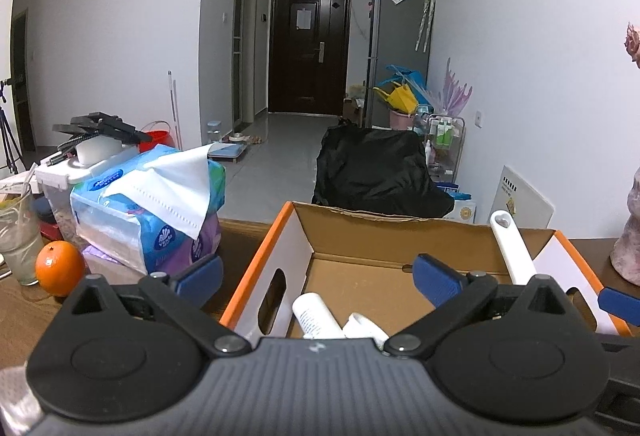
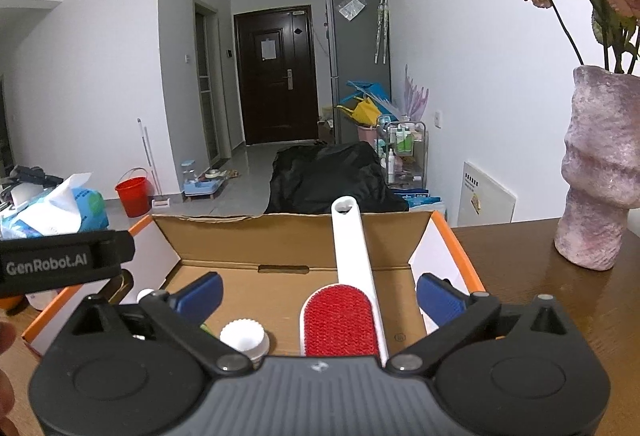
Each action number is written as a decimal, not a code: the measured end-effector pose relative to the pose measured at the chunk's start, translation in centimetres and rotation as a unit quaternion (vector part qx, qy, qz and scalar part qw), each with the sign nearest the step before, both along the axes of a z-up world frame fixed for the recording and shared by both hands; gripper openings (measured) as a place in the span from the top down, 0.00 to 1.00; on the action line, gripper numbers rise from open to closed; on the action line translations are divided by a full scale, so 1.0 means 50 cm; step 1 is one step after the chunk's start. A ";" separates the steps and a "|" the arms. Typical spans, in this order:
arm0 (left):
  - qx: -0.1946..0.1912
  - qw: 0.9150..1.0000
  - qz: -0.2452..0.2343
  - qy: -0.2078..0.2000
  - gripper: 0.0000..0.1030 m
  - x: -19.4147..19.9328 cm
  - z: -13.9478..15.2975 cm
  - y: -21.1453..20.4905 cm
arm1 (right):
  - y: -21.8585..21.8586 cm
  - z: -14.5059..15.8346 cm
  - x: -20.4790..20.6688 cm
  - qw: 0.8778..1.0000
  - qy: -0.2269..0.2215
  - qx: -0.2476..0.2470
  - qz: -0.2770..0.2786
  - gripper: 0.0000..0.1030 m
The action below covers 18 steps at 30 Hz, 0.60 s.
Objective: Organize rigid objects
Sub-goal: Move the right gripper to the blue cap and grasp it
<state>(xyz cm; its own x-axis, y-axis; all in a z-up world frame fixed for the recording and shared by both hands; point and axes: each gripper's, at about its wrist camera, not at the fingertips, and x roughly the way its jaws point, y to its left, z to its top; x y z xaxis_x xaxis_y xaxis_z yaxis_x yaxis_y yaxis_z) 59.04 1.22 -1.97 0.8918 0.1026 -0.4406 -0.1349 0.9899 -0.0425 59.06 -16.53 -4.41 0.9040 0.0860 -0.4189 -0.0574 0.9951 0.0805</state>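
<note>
While both grippers are hovering over the open cardboard box (image 2: 288,248), the lint brush (image 2: 348,300) is lying inside it, its red bristle pad facing up and its long white handle leaning against the far wall. The right gripper (image 2: 318,294) is standing with fingers wide apart, gripping nothing. The left gripper (image 1: 318,278) is likewise spread open above two white tubes (image 1: 316,318). A white ribbed-cap bottle (image 2: 243,336) is resting beside the brush.

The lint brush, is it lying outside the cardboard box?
No, the lint brush lies inside the cardboard box, its handle leaning on the far wall.
</note>
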 end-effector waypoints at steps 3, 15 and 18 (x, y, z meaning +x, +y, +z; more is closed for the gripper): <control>-0.003 1.000 0.001 0.000 0.00 -0.003 0.003 0.002 | 0.001 0.003 -0.002 1.000 -0.001 0.000 0.002 0.00; -0.006 1.000 -0.002 -0.003 0.00 -0.043 0.027 0.000 | -0.010 0.026 -0.040 1.000 -0.007 0.000 -0.002 0.00; -0.009 1.000 -0.005 -0.007 0.00 -0.063 0.036 0.001 | -0.016 0.033 -0.057 1.000 -0.009 0.001 -0.003 0.00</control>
<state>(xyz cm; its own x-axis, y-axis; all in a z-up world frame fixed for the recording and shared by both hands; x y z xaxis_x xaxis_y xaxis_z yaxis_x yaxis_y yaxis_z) 55.87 1.27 -0.15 0.8993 0.0860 -0.4288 -0.1240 0.9904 -0.0614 56.21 -17.32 -2.73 0.9116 0.0806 -0.4032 -0.0519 0.9953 0.0816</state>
